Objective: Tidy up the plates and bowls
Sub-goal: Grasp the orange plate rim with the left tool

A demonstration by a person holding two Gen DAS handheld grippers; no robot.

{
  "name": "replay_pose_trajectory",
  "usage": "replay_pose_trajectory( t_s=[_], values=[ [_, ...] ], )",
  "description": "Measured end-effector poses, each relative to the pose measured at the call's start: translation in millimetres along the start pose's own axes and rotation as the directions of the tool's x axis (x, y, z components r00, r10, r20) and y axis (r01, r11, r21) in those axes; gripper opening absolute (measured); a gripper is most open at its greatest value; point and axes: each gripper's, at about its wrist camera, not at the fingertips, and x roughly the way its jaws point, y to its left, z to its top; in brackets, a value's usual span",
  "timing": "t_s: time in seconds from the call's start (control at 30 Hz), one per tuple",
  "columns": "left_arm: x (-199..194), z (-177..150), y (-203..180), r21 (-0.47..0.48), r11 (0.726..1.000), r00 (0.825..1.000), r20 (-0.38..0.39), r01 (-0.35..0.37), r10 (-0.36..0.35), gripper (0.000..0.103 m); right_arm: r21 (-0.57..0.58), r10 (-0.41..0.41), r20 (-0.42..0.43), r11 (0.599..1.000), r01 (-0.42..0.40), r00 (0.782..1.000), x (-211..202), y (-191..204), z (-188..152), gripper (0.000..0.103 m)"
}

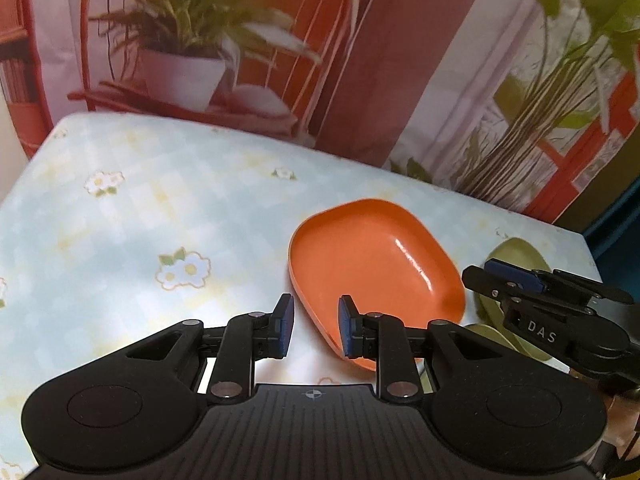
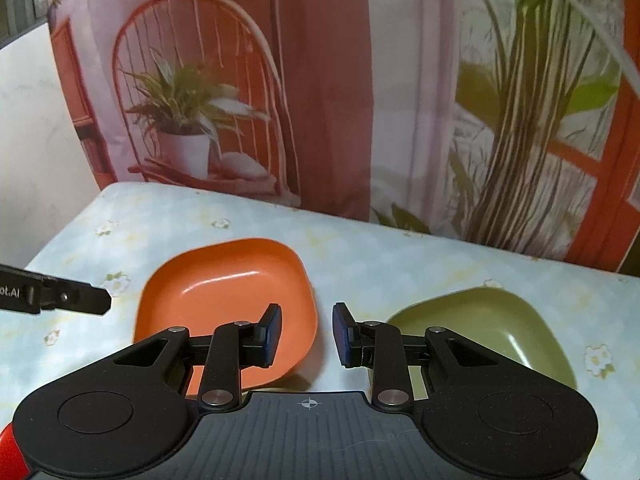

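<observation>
An orange rounded-square bowl (image 1: 376, 268) sits on the floral tablecloth; it also shows in the right wrist view (image 2: 232, 292). An olive-green bowl (image 2: 488, 332) sits to its right, partly hidden in the left wrist view (image 1: 516, 252) behind the right gripper. My left gripper (image 1: 314, 326) is open and empty, its jaws straddling the orange bowl's near-left rim. My right gripper (image 2: 306, 334) is open and empty, hovering over the gap between the two bowls; it shows from the side in the left wrist view (image 1: 520, 280).
The table (image 2: 360, 248) wears a light-blue checked cloth with flowers. A printed backdrop (image 2: 320, 100) of plants and a chair hangs right behind the far edge. The table's right edge (image 1: 588, 240) lies near the green bowl.
</observation>
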Motion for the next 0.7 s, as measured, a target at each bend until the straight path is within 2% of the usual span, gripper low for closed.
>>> replay_pose_trajectory(
  t_s=[0.43, 0.53, 0.6, 0.7],
  values=[
    [38.9, -0.1, 6.3, -0.008, 1.0, 0.996, -0.091, 0.001, -0.002, 0.025, 0.011, 0.023, -0.088, 1.0, -0.022, 0.996, 39.0, -5.8, -6.6, 0.025],
    [44.5, 0.0, 6.1, 0.0, 0.999, 0.994, -0.105, 0.042, -0.041, 0.019, 0.016, 0.038, -0.104, 0.999, -0.037, 0.994, 42.8, -5.8, -8.4, 0.018],
    [43.3, -1.7, 2.3, 0.033, 0.999, 0.995, -0.099, 0.032, -0.029, 0.019, 0.022, 0.053, -0.107, 0.998, -0.051, 0.993, 43.7, -5.8, -8.8, 0.014],
    [41.3, -2.7, -1.2, 0.052, 0.998, 0.995, -0.095, 0.022, -0.017, 0.019, 0.025, 0.056, -0.095, 0.998, -0.054, 0.994, 40.9, -4.4, -7.8, 0.014]
  ],
)
